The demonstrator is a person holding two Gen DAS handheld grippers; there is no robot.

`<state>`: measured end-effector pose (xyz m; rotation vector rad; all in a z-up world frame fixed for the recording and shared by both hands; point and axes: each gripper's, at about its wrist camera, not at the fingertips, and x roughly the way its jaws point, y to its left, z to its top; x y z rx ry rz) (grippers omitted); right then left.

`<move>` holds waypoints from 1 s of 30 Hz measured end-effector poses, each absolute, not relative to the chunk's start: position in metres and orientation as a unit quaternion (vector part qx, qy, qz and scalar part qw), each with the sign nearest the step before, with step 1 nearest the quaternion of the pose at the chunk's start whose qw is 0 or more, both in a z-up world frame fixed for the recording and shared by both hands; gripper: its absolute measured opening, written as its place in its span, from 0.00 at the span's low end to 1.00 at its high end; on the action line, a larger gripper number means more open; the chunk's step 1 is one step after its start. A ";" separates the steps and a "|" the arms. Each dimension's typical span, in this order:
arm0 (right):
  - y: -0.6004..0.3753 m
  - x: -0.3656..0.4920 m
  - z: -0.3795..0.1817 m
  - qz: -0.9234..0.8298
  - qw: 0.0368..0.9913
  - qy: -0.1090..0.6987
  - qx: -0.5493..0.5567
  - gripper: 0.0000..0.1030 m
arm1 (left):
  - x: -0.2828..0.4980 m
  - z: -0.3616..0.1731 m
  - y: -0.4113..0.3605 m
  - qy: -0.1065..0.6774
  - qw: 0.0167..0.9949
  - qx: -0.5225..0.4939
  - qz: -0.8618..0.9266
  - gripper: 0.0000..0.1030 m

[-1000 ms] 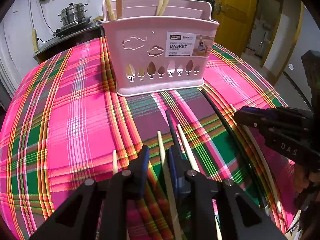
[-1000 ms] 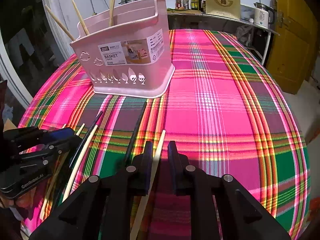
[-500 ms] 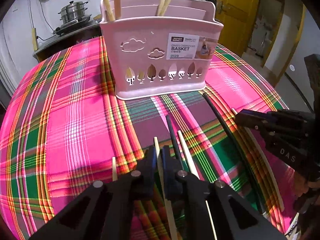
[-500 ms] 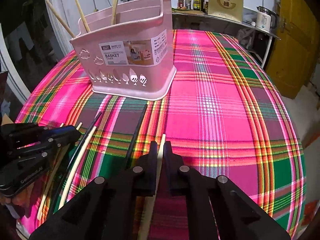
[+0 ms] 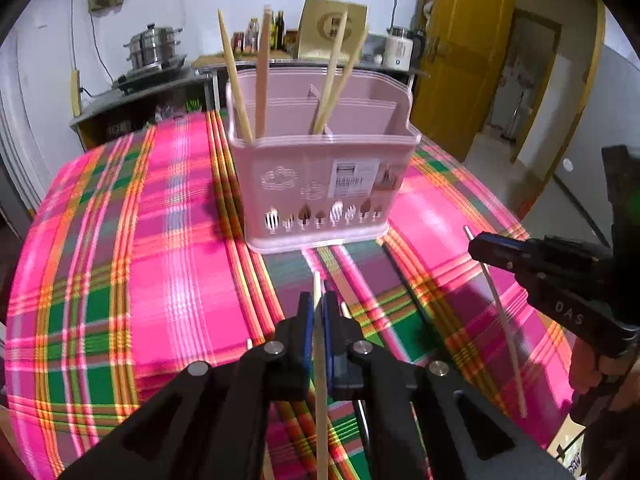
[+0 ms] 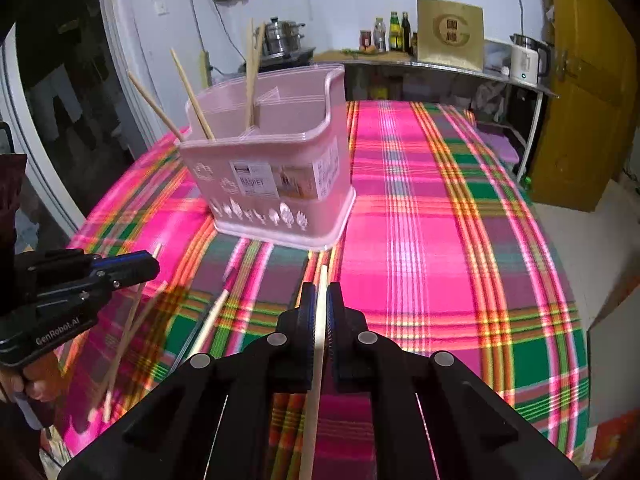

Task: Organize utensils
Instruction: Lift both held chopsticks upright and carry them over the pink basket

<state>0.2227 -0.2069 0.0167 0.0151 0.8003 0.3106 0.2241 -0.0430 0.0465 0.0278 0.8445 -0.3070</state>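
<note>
A pink utensil basket stands on the plaid tablecloth with several wooden chopsticks upright in it. My left gripper is shut on a pale chopstick and holds it above the cloth, in front of the basket. My right gripper is shut on another pale chopstick, also lifted. Each gripper shows in the other's view: the right gripper with its chopstick hanging down, the left gripper at the left edge. More chopsticks, pale and black, lie on the cloth.
The round table is covered by a pink and green plaid cloth. Behind it is a counter with bottles, a kettle, a steel pot and a gold box. A yellow door stands at the right.
Both grippers closed on a chopstick each and lifted them off the cloth. The views rose, so the basket looks farther and its inside now shows.
</note>
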 end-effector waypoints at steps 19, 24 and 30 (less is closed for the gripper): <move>-0.212 0.186 0.088 0.167 0.939 0.300 0.009 0.05 | 0.195 0.121 -0.026 0.331 0.930 0.001 -0.161 0.05; -0.214 0.181 0.092 0.168 0.941 0.295 0.010 0.05 | 0.190 0.123 -0.024 0.329 0.931 0.000 -0.160 0.05; -0.215 0.175 0.094 0.168 0.942 0.291 0.009 0.05 | 0.187 0.124 -0.021 0.329 0.931 -0.003 -0.159 0.05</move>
